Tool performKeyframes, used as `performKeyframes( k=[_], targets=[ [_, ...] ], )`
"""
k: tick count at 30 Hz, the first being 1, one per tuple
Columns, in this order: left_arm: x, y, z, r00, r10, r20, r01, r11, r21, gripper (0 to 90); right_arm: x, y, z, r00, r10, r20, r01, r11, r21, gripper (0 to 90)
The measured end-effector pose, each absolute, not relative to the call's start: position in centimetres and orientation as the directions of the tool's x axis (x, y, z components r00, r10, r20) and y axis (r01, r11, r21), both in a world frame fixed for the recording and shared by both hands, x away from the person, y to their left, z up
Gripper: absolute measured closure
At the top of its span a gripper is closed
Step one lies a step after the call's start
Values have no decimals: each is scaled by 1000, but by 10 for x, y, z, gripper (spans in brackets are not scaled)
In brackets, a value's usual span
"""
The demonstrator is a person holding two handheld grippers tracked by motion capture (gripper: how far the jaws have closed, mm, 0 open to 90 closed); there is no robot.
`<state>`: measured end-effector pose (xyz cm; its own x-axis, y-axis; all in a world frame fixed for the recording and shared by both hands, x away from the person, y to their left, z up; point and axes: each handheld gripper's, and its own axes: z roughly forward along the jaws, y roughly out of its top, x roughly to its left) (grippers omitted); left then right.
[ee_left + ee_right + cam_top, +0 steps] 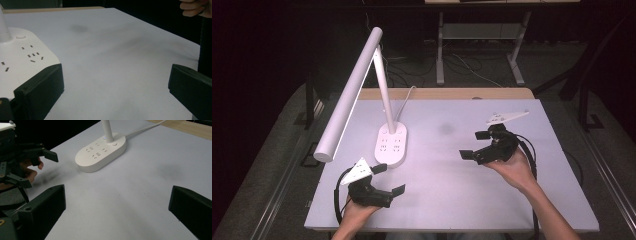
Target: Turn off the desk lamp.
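Nothing gripped yet, by the look of it. Desk lamp point(362, 85) standing at the bench's point(452, 200) far left, its socket-strip base point(392, 144) flat on the surface, head angled down toward the near left edge. Left gripper point(388, 180) just beside the base's near end, jaws spread wide, empty. Right gripper point(474, 145) well apart to the right, jaws likewise spread, empty. Judged barely begun: approach, contact and any handling of the lamp all left.

I'm looking down and forward from high above the tabletop point(472, 200); each gripper view is skimming low and close, both sharing the lamp base point(22, 57) with that high view.
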<state>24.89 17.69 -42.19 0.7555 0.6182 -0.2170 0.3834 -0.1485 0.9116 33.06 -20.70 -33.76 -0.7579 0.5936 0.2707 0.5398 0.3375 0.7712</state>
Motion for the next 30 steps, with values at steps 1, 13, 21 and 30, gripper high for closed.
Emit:
performKeyframes(
  k=[1,13,21,30],
  targets=[
    [249,177,-422,757,618,-213,382,-153,911,0,332,-205,-338,-761,591,268,535,338,774,10],
    [250,177,-421,757,617,-214,383,-153,911,0,347,-180,-325,-788,559,256,511,363,779,11],
    [249,176,-421,762,609,-220,385,-154,910,0,366,-164,-323,-793,554,253,512,382,770,11],
    [248,176,-421,760,609,-227,388,-144,910,0,380,-142,-323,-806,539,244,501,402,766,11]
  ],
)
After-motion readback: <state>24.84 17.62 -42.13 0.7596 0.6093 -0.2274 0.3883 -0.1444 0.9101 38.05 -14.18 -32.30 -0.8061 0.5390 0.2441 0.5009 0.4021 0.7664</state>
